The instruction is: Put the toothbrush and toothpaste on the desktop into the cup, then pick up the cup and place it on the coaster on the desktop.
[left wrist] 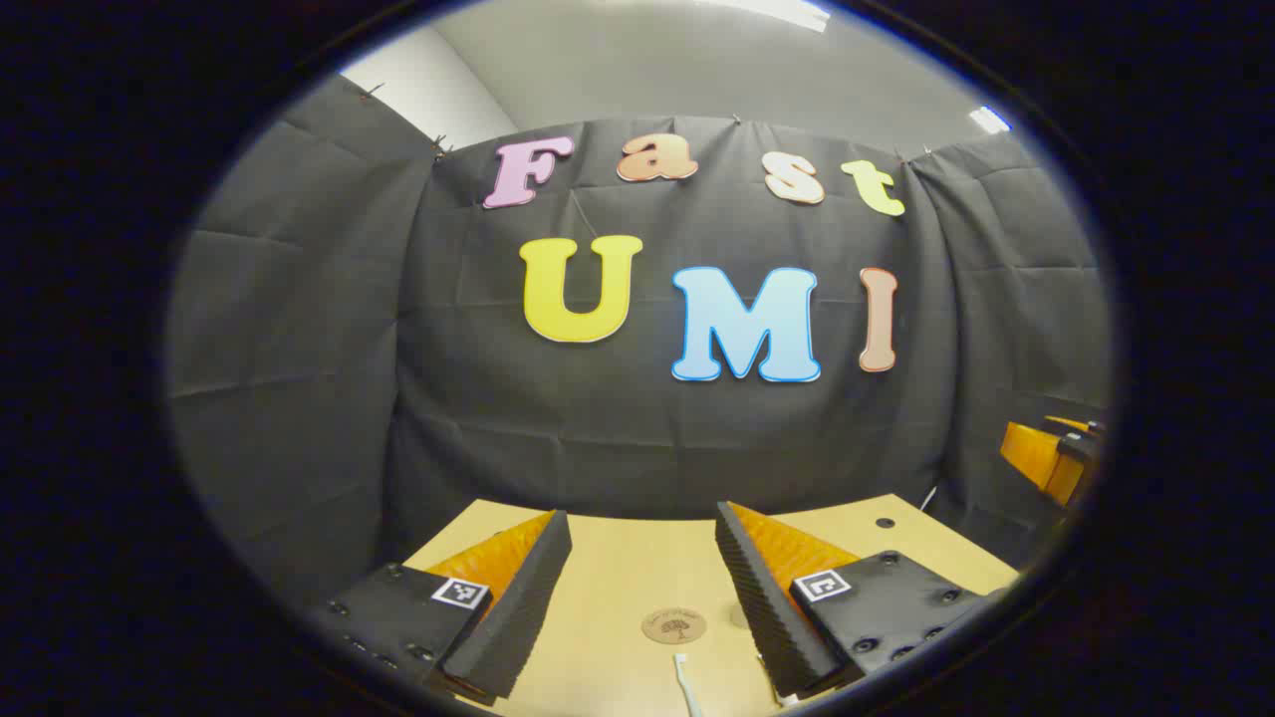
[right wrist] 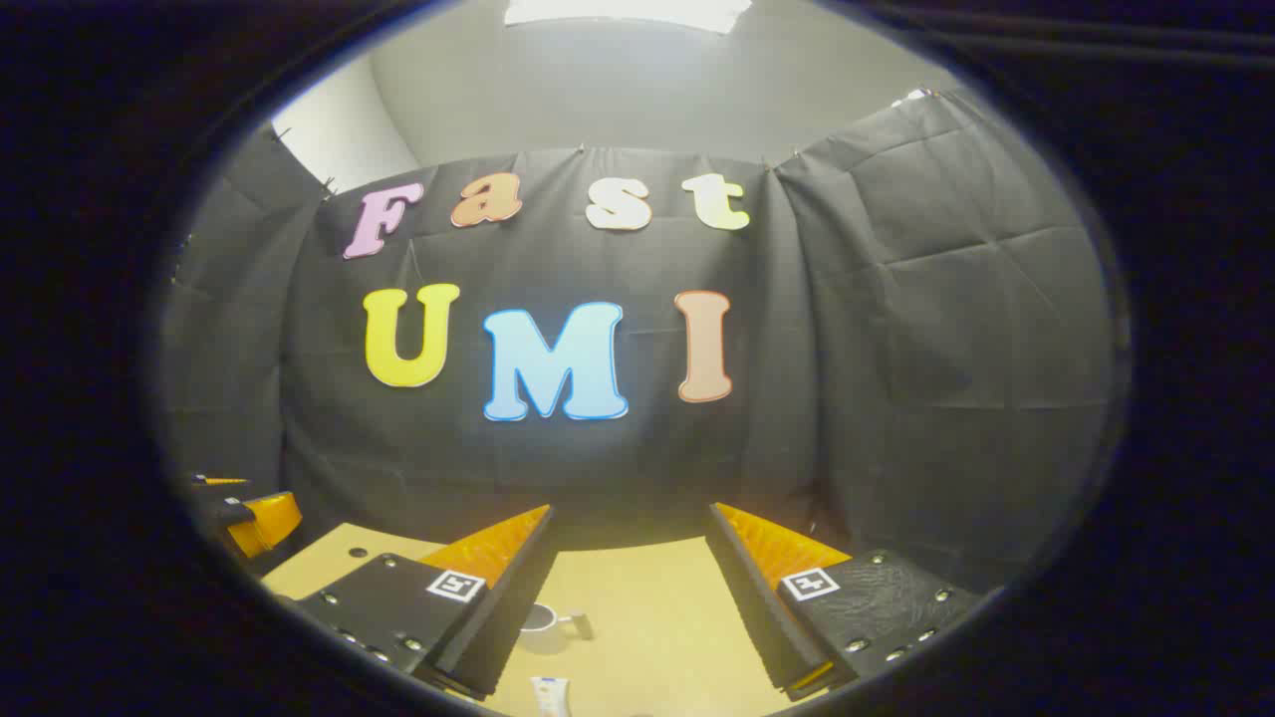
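Two things cut off: toothbrush (left wrist: 684, 682), toothpaste (right wrist: 550, 695).

Dim booth lit by ceiling lights (right wrist: 626, 12) — sharp centre, edges bowed and darkening.

1. The toothbrush (left wrist: 683, 679) runs off the bottom edge, just below the coaster (left wrist: 673, 625).
2. The cup (right wrist: 539, 617) sits half hidden behind a finger.
3. The toothpaste (right wrist: 551, 694), below the cup, is cut off.
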Motion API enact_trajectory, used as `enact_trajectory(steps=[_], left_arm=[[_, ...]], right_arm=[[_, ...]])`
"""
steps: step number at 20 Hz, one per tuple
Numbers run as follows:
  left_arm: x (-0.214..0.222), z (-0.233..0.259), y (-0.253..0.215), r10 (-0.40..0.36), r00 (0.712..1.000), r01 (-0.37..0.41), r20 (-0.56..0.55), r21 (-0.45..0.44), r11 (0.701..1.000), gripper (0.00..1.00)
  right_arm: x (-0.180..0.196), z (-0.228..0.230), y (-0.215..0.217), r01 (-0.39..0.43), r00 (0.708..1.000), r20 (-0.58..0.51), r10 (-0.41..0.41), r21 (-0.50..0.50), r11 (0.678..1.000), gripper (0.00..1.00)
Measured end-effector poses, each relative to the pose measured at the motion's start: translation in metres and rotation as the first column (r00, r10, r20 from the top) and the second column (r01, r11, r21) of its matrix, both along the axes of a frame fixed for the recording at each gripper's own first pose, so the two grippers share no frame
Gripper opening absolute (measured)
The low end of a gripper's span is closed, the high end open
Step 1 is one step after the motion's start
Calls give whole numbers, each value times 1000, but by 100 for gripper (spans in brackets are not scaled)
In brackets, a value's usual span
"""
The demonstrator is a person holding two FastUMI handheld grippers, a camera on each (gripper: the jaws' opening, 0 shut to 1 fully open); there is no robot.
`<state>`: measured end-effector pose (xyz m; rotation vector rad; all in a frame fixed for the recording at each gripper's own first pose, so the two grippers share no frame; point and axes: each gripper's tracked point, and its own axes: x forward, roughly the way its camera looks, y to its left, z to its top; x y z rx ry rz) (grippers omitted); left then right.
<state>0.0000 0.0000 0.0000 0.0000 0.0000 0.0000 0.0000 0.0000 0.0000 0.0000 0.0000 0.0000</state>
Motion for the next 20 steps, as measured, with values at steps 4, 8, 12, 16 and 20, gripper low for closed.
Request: enact_trajectory(steps=[4, 8, 12, 16, 20], left_arm=[[1, 3, -16, -18, 1000, 18, 4, -9, 1000, 98], [-2, -4, -17, 1, 1000, -1, -5, 19, 1000, 94], [-9, -5, -15, 3, 1000, -3, -9, 25, 1000, 95], [-13, -14, -11, -7, 999, 8, -32, 21, 1000, 95], [-18, -28, -4, -8, 998, 9, -69, 9, 1000, 95]], right_arm=[[1, -7, 6, -56, 998, -32, 56, -13, 998, 96], [-4, -18, 8, -90, 993, -81, 91, 14, 996, 93], [-4, -22, 10, -99, 991, -89, 100, 14, 995, 93], [-4, -31, 19, -115, 987, -114, 117, 23, 993, 93], [-2, -38, 29, -133, 981, -136, 137, 36, 990, 93]])
